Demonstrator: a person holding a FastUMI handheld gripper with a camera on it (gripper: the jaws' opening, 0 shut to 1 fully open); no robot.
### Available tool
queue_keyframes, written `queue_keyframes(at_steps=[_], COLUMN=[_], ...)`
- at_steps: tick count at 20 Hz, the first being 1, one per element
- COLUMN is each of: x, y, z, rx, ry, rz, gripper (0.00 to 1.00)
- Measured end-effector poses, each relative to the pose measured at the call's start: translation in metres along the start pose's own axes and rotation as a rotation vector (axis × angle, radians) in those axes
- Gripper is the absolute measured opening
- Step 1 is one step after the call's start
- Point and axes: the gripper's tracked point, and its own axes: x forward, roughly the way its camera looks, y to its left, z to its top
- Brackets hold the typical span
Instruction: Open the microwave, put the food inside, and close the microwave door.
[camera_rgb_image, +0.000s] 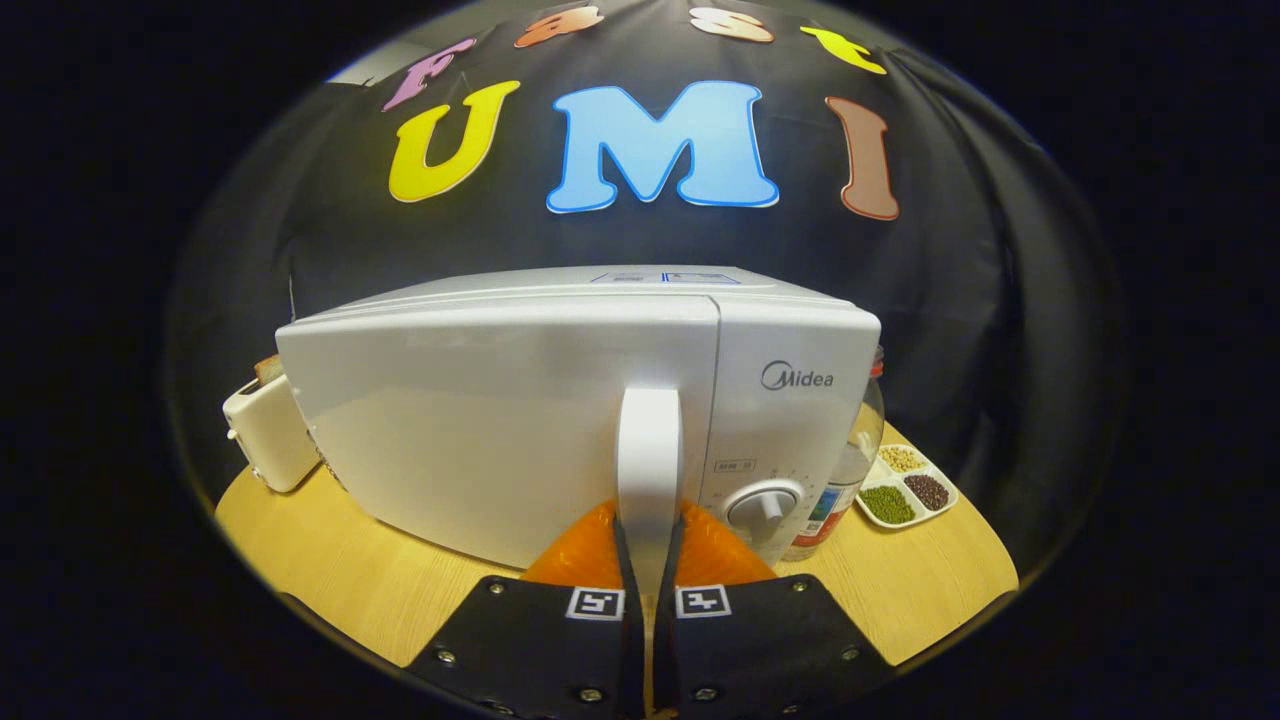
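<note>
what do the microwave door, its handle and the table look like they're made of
Microwave door: looks like smooth white plastic or painted metal, with a soft sheen; which one is unclear.
Handle: glossy white, probably moulded plastic, with rounded edges. The gripper has its fingers closed on either side of it.
Table: light wood or wood-look laminate, matte, with faint grain lines.

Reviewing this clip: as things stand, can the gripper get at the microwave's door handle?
Probably yes: it looks already there. The gripper has its jaws closed around the lower end of the white handle on the shut microwave, with nothing in between.
</note>
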Motion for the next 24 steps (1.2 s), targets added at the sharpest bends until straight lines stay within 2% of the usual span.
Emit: queue_keyframes(at_steps=[2, 8, 13, 14, 17, 24], x=[-0.019, -0.057, -0.098, -0.104, -0.123, -0.166], y=[0.005, 0.023, 0.047, 0.053, 0.068, 0.115], z=[-0.006, -0.024, -0.039, -0.042, -0.048, -0.073], rx=[-0.062, -0.004, 0.001, -0.002, -0.012, 0.014], ry=[-0.033, 0.036, 0.077, 0.080, 0.085, 0.104], rz=[0.007, 0.040, 0.104, 0.109, 0.113, 0.126], gripper=[0.04, 0.04, 0.11, 0.14, 0.14, 0.21])
